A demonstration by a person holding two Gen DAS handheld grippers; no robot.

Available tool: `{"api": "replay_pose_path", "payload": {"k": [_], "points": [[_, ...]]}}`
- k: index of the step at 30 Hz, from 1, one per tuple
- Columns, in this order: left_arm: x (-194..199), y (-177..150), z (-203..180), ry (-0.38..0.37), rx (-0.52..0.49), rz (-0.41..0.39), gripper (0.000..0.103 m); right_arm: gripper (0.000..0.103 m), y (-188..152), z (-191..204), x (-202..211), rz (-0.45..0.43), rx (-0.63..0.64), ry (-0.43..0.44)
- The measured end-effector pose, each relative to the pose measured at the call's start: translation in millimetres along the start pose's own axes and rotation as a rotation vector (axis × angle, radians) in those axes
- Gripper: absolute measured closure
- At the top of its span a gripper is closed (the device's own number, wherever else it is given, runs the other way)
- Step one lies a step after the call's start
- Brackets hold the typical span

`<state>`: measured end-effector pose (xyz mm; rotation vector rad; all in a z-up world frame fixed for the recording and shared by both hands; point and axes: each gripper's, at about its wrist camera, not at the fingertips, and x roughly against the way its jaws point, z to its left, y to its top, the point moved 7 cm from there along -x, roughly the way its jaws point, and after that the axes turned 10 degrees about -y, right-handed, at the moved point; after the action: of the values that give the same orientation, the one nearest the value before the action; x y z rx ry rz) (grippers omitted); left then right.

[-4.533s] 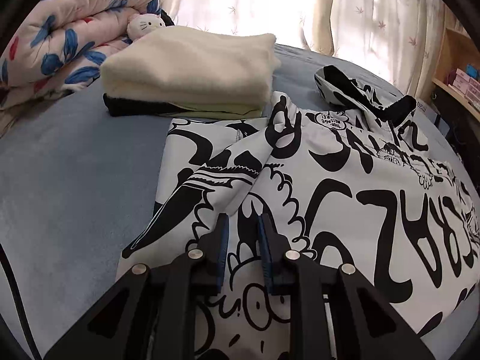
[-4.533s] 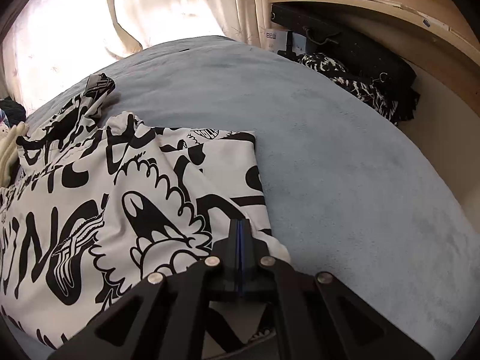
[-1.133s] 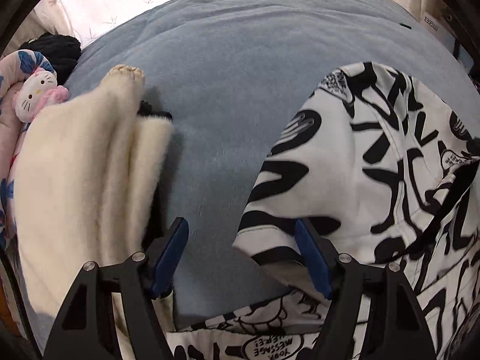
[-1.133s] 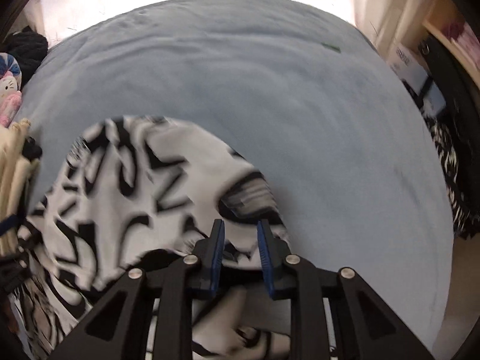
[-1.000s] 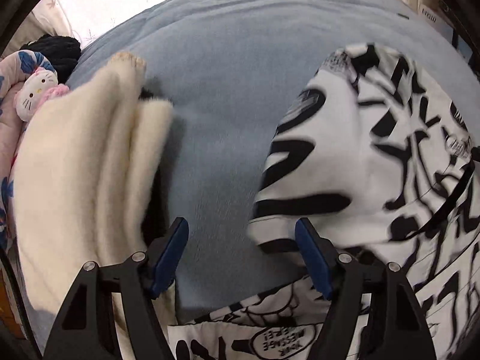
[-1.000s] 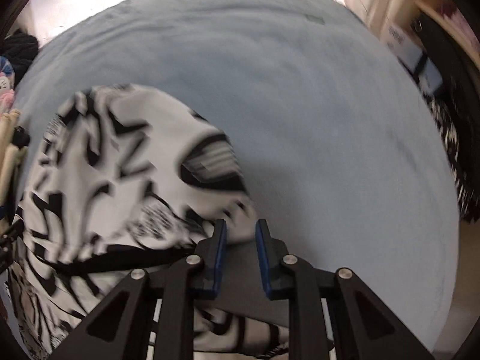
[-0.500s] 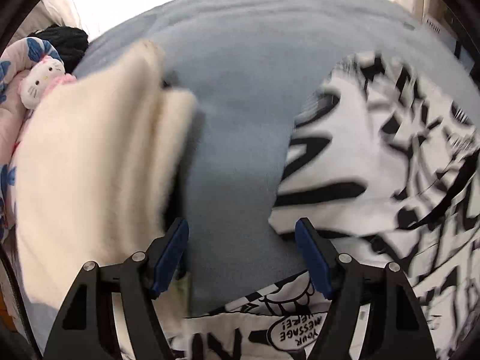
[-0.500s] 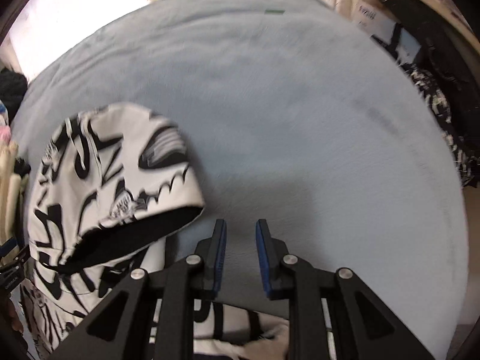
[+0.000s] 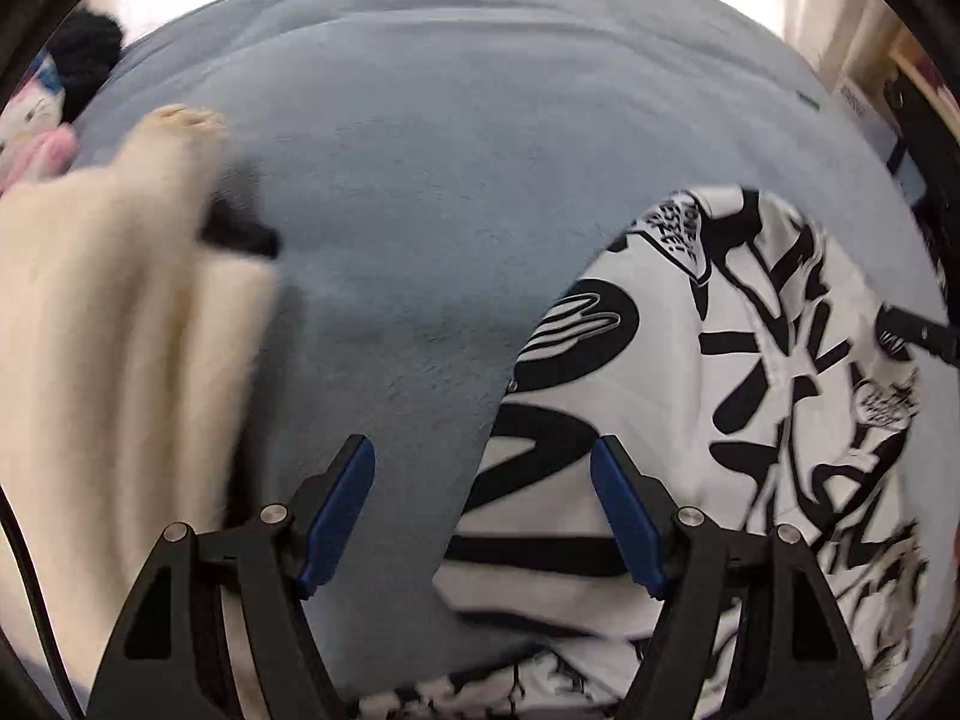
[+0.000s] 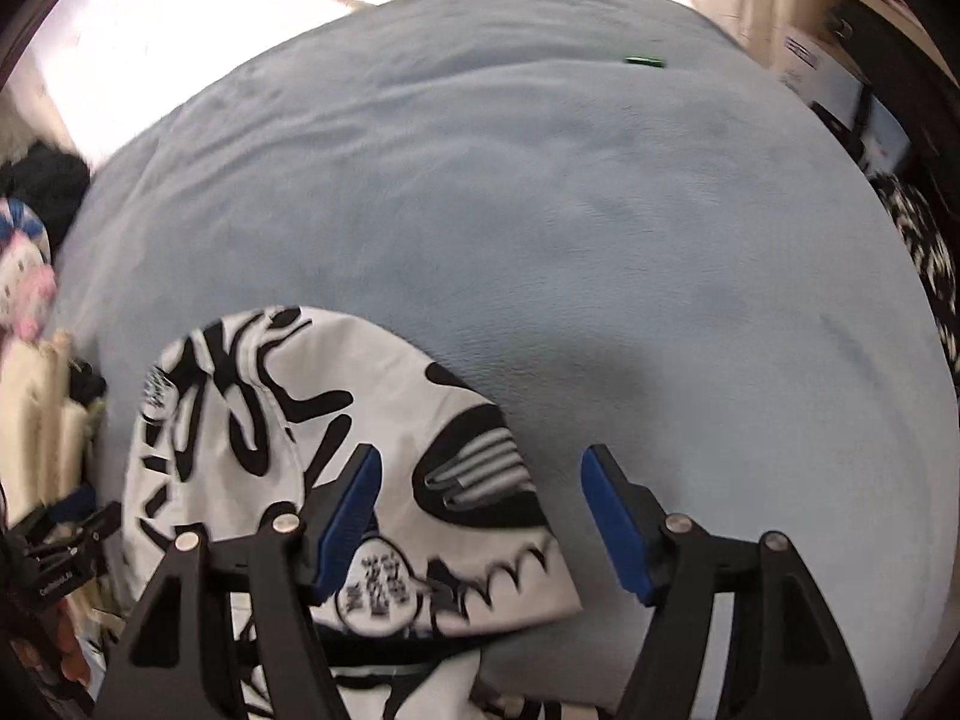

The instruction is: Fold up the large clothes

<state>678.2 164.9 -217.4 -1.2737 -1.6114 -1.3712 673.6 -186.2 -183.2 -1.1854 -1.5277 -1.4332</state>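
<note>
Bed, covered in a blue-grey plush sheet (image 9: 432,180), filling most of both wrist views. Left gripper (image 9: 483,510): blue-padded jaws spread wide and pointing steeply down, gripping nothing; bare sheet shows behind the gap on its left side and the edge of the garment on its right. Right gripper (image 10: 477,516): jaws have just been opening and now stand wide apart, no pad pressing on cloth; the corner of the garment shows behind the gap, released. Garment: a white hoodie with black cartoon lettering (image 9: 750,372), lying on the sheet with its near part turned over on itself, so that a rounded folded edge faces the bare bed; in the right wrist view the same garment (image 10: 252,420) sits low and left, a speech-bubble print near its lower edge. Beside it, to the left, a stack of cream folded clothes (image 9: 102,330), blurred, with a dark piece showing among its layers. Further left, at the frame's rim, a pink and white plush toy (image 9: 36,132). Farthest back, beyond the bed, bright pale curtains (image 10: 180,18) and, far right, a wooden shelf (image 9: 918,60).
</note>
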Motion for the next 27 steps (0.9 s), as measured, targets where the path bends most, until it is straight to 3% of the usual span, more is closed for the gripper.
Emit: {"api": "replay_pose_path", "payload": {"k": [3, 7, 8, 9, 10, 11, 12, 13, 17, 19, 24, 27], "points": [[-11, 7, -3, -0.017, -0.026, -0.008, 0.03, 0.034, 1, 5, -17, 0.014, 0.014, 0.011], [-24, 13, 1, -0.088, 0.024, -0.018, 0.03, 0.034, -1, 17, -35, 0.041, 0.011, 0.075], [-27, 12, 2, -0.102, 0.033, -0.018, 0.03, 0.038, -1, 21, -37, 0.033, 0.02, 0.08], [-28, 11, 3, -0.109, 0.037, -0.021, 0.031, 0.055, -2, 24, -38, 0.026, 0.033, 0.085], [-28, 9, 1, -0.118, 0.029, -0.032, 0.046, 0.073, -3, 27, -37, 0.018, 0.045, 0.084], [-27, 7, -2, -0.133, 0.01, -0.037, 0.06, 0.08, -2, 27, -36, 0.014, 0.049, 0.087], [-24, 5, -7, -0.161, 0.002, -0.035, 0.09, 0.089, -3, 28, -31, 0.003, 0.054, 0.094], [-21, 3, -10, -0.184, 0.003, -0.031, 0.097, 0.091, -3, 28, -24, -0.019, 0.067, 0.083], [7, -4, -21, -0.119, -0.043, -0.106, 0.1, 0.096, -9, 24, 12, -0.117, 0.111, 0.061], [28, -14, -24, -0.121, -0.047, -0.149, 0.1, 0.096, -17, 19, 40, -0.213, 0.143, 0.054], [98, -50, -35, -0.196, -0.089, -0.278, 0.1, 0.096, -59, 3, 110, -0.457, 0.208, 0.035], [128, -89, -42, -0.266, -0.086, -0.33, 0.1, 0.095, -105, -9, 153, -0.622, 0.246, -0.016]]}}
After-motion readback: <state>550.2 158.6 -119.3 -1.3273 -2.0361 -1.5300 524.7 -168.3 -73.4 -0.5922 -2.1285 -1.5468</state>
